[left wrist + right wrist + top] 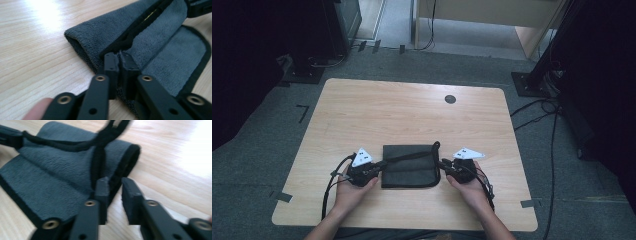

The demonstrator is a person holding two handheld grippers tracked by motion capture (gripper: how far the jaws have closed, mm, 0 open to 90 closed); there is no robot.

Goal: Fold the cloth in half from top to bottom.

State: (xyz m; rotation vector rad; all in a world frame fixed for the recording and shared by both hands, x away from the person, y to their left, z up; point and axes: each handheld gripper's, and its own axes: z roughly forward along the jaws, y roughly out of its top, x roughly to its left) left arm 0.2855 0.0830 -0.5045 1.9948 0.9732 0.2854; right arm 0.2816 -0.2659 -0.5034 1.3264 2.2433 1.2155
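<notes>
Two tongs, one at each end of the folded dark grey towel (408,166). Your left tongs (119,65) are pinching the towel's black trimmed edge (130,37); in the left gripper view the jaws are pressed together with the hem caught between them. Your right tongs (115,191) are spread a little. In the right gripper view there's a visible gap between the jaws, and the towel's rolled fold (126,162) sits just beyond the left jaw. Can't tell if anything is caught between them.

From the high view: your left hand (353,189) and right hand (469,187) come in from the near edge, each holding its tongs against a short side of the towel. A black hem strip (412,156) runs diagonally across the top of the towel and sticks up in a small loop at the far right corner. The towel lies flat on the light wood tabletop (377,110), near the front edge, roughly centred. A round dark grommet (450,99) sits in the tabletop toward the far side, well apart from the towel. Cables (330,185) trail back from both tongs along your forearms.
</notes>
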